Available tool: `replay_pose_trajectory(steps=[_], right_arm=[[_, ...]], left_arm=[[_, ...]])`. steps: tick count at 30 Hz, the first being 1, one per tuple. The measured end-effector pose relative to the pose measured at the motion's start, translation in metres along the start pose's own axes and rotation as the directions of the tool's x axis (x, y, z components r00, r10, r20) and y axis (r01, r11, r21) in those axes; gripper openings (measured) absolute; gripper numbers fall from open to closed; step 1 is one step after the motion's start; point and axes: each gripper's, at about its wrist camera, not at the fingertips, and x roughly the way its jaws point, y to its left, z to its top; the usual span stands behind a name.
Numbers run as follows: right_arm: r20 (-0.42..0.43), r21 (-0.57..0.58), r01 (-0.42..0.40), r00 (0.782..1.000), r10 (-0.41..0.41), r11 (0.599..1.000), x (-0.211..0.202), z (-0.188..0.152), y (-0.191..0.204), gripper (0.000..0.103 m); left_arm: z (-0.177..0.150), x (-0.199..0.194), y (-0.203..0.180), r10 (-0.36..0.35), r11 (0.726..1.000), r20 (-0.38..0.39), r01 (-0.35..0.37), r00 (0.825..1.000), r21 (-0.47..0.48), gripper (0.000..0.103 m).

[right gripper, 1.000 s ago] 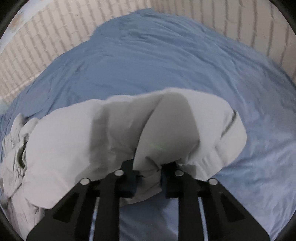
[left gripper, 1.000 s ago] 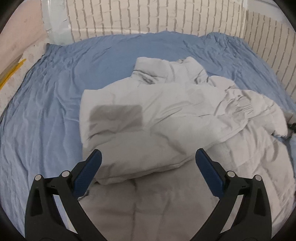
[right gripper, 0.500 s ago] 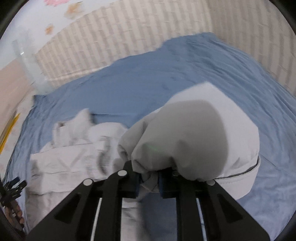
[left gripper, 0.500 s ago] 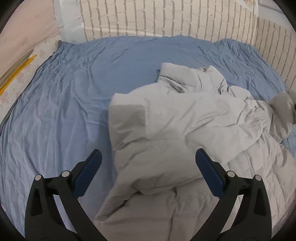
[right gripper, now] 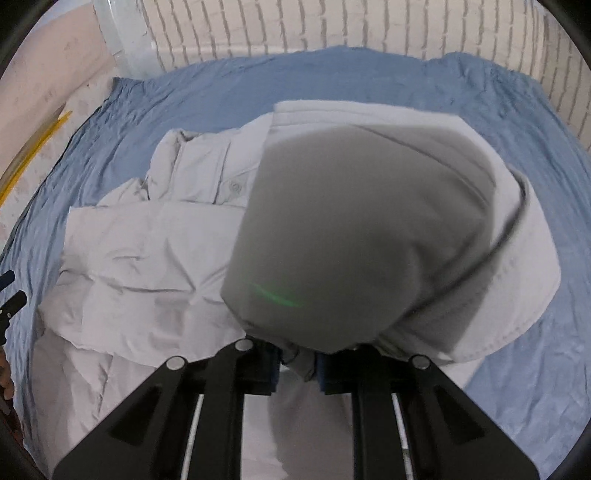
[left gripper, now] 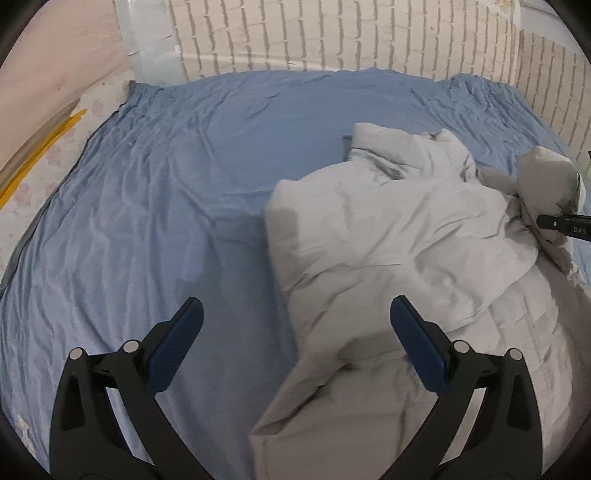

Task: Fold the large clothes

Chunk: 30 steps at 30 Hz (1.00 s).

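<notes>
Your right gripper pinches a fold of the pale grey jacket; your left one hangs wide open and empty.

The jacket point(left gripper: 388, 236) lies crumpled on the blue sheet point(left gripper: 184, 192), towards the sheet's right edge in the left wrist view, its collar end nearer the far edge by the brick wall point(left gripper: 332, 33). There are no containers in sight. Your right gripper point(right gripper: 297, 363) has its jaws nearly shut on a bunched piece of the jacket point(right gripper: 369, 229), which balloons up in front of the camera, raised above the rest of the garment. Your left gripper point(left gripper: 295, 350) holds its jaws far apart above the jacket's near left edge, nothing between the blue pads point(left gripper: 417, 350).
</notes>
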Motion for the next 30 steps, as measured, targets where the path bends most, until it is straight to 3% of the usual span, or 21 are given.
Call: replay_pose_trajectory(steps=[6, 9, 13, 14, 16, 17, 18, 23, 26, 30], right_arm=[[0.032, -0.066, -0.152, 0.987, 0.154, 0.986, -0.033, 0.010, 0.042, 0.014], [0.016, -0.053, -0.225, 0.974, 0.226, 0.973, -0.030, 0.017, 0.054, 0.014], [-0.055, -0.068, -0.128, 0.991, 0.124, 0.989, 0.000, 0.013, 0.061, 0.018], [-0.073, -0.050, -0.139, 0.988, 0.135, 0.989, 0.004, 0.010, 0.060, 0.023], [-0.075, -0.042, -0.185, 0.981, 0.181, 0.982, 0.001, 0.006, 0.060, 0.045], [-0.068, -0.054, -0.219, 0.974, 0.215, 0.974, -0.008, 0.004, 0.061, 0.060], [-0.059, -0.066, -0.220, 0.975, 0.216, 0.973, -0.016, 0.002, 0.060, 0.066], [-0.017, -0.063, -0.226, 0.974, 0.226, 0.972, -0.068, -0.008, 0.036, 0.068], [0.026, -0.090, -0.134, 0.990, 0.137, 0.987, -0.093, -0.020, 0.015, 0.077], [0.030, -0.033, 0.066, 0.997, -0.065, 0.997, -0.087, -0.036, -0.038, 0.073]], left_arm=[[0.004, -0.007, 0.016, 0.001, 1.000, 0.013, -0.001, 1.000, -0.031, 0.100], [0.008, -0.011, 0.017, 0.004, 0.999, 0.025, -0.003, 1.000, -0.036, 0.100], [0.010, -0.007, 0.014, 0.012, 1.000, 0.013, -0.011, 1.000, -0.027, 0.100], [0.009, -0.005, 0.014, 0.020, 0.999, 0.005, -0.020, 1.000, -0.026, 0.100], [0.006, -0.002, 0.011, 0.038, 0.999, -0.017, -0.038, 0.999, -0.021, 0.100], [0.006, -0.001, 0.009, 0.040, 0.999, -0.025, -0.040, 0.999, -0.015, 0.100], [0.005, -0.002, 0.009, 0.037, 0.999, -0.028, -0.038, 0.999, -0.011, 0.100], [0.008, -0.011, -0.008, 0.019, 0.999, -0.017, -0.018, 1.000, 0.031, 0.100], [0.010, -0.014, -0.020, -0.001, 0.999, -0.009, 0.001, 1.000, 0.050, 0.100], [0.014, -0.016, -0.046, -0.034, 0.996, -0.013, 0.035, 0.999, 0.082, 0.100]])
